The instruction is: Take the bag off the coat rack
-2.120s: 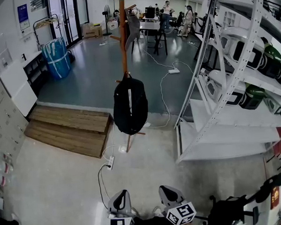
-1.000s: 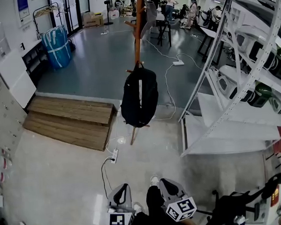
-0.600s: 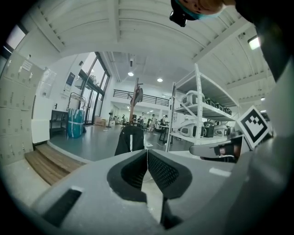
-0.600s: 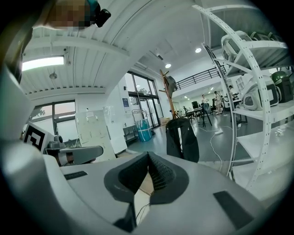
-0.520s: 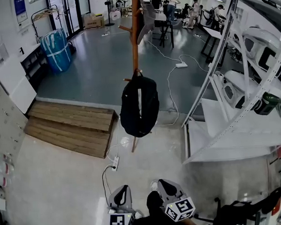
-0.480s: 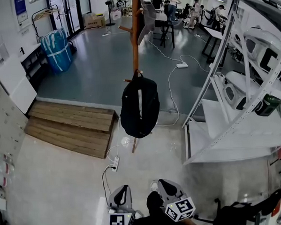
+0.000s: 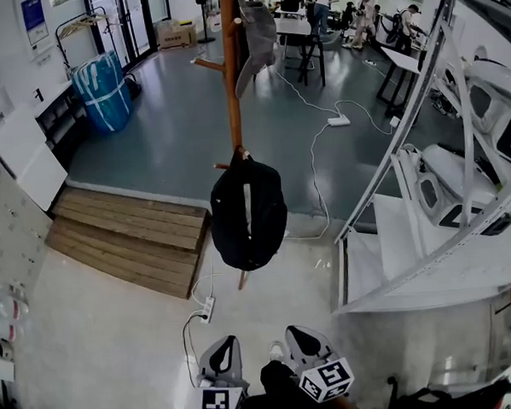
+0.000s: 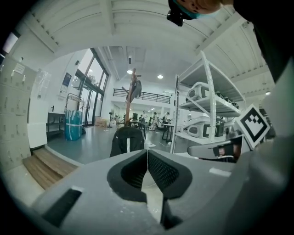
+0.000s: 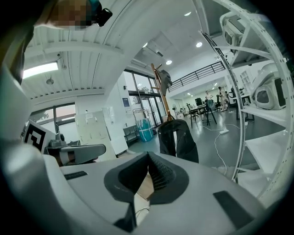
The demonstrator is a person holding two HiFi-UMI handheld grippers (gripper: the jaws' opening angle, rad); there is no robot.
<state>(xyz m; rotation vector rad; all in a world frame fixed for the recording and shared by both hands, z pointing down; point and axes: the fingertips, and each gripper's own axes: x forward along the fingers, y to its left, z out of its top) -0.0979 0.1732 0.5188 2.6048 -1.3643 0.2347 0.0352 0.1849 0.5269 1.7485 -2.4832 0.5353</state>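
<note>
A black backpack with a pale centre stripe hangs from a low peg of a wooden coat rack. A grey garment hangs higher up the pole. My left gripper and right gripper sit low at the frame's bottom edge, well short of the bag, both shut and empty. The backpack appears ahead past the shut left gripper. The right gripper is shut too, with the backpack beyond it.
A white metal shelving unit with appliances stands to the right of the rack. A wooden step platform lies to the left. A power strip and cord lie on the floor before the rack. A blue wrapped bundle stands far left.
The view has drawn closer to the rack, and the backpack now sits a little further left and looks larger. Both grippers remain shut at the bottom edge.
</note>
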